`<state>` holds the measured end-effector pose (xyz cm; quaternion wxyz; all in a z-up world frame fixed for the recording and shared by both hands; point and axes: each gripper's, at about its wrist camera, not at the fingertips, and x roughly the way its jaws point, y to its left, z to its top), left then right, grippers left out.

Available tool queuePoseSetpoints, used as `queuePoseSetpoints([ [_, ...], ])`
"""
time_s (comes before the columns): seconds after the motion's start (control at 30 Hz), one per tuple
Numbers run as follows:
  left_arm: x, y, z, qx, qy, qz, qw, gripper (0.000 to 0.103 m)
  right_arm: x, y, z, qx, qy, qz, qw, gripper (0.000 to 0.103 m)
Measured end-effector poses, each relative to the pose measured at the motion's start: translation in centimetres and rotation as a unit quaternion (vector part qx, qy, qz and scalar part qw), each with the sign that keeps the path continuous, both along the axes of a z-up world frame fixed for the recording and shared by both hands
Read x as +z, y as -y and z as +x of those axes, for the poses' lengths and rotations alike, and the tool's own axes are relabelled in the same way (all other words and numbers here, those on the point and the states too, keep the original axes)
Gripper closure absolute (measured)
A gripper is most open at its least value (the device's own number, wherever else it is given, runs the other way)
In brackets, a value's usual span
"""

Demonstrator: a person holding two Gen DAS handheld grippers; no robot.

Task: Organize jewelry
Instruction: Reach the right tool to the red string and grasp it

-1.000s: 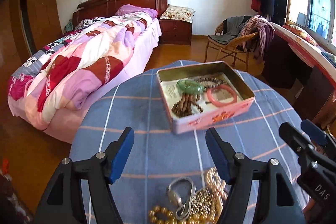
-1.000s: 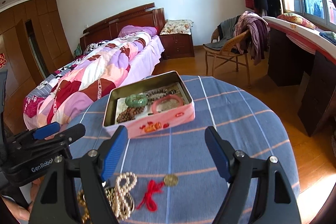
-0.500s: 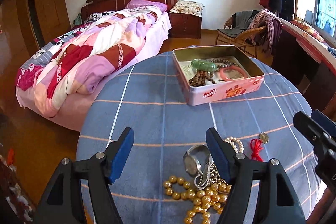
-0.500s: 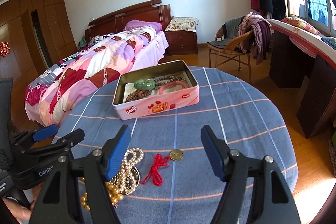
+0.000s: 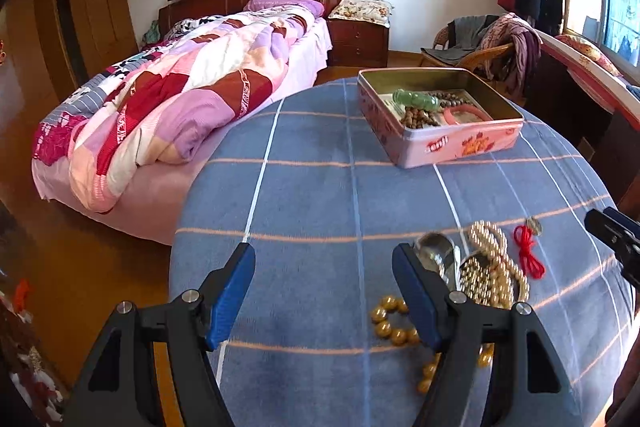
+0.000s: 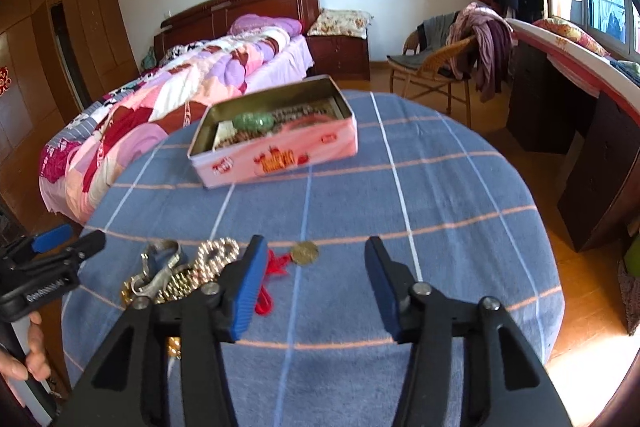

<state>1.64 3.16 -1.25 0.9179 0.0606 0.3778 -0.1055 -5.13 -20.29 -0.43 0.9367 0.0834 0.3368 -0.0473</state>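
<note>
A heap of jewelry lies on the blue checked tablecloth: a silver watch, a pearl necklace, gold beads and a red cord with a coin. The pink tin farther back holds a green bangle, a pink bangle and brown beads. My left gripper is open over bare cloth, with the heap beside its right finger. My right gripper is closing. The coin shows between its fingertips, and the pads touch nothing. The red cord lies by its left finger.
The round table's edge falls off to the right. A bed with a patchwork quilt stands to the left, a wicker chair with clothes behind, and a dark desk on the right. A hand holds the left gripper.
Both grippers have sunk toward the table. The left one has shifted so the heap now lies by its right finger. The right jaws have narrowed around the coin.
</note>
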Motion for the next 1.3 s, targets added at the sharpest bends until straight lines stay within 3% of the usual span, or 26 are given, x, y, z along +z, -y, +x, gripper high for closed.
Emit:
queuePoseSetpoints([
  [0.13,-0.5,0.3,-0.2,-0.021,-0.018,-0.020,0.9994,0.032,-0.8,-0.1,0.0,0.008,-0.013,0.008,1.000,0.049],
  [0.4,-1.0,4.3,1.0,-0.063,-0.047,-0.026,0.9966,0.032,-1.0,-0.5,0.0,0.016,-0.018,0.009,1.000,0.049],
  [0.53,-2.5,5.3,1.8,-0.054,-0.069,-0.004,0.9961,0.032,-1.0,-0.4,0.0,0.014,-0.019,0.007,1.000,0.049],
  [0.67,-2.8,4.8,2.0,-0.045,-0.074,-0.027,0.9959,0.033,-1.5,-0.6,0.5,0.022,-0.030,0.011,0.999,0.049],
  [0.7,-2.8,4.7,2.1,-0.044,-0.073,-0.029,0.9959,0.035,-1.7,-0.8,0.7,0.026,-0.033,0.012,0.999,0.049],
  [0.77,-2.7,4.7,2.2,-0.050,-0.072,-0.034,0.9956,0.054,-2.0,-1.3,1.2,0.036,-0.040,0.012,0.998,0.052],
  [0.9,-2.5,4.6,2.5,-0.053,-0.074,-0.032,0.9954,0.062,-2.4,-2.3,1.9,0.050,-0.053,0.006,0.997,0.053],
  [1.13,-2.5,3.8,3.3,-0.044,-0.093,-0.047,0.9936,0.062,-3.4,-3.2,2.7,0.061,-0.079,-0.006,0.995,0.055],
  [1.3,-2.5,3.4,3.3,-0.036,-0.096,-0.041,0.9939,0.048,-4.0,-3.8,4.1,0.066,-0.098,-0.014,0.993,0.056],
])
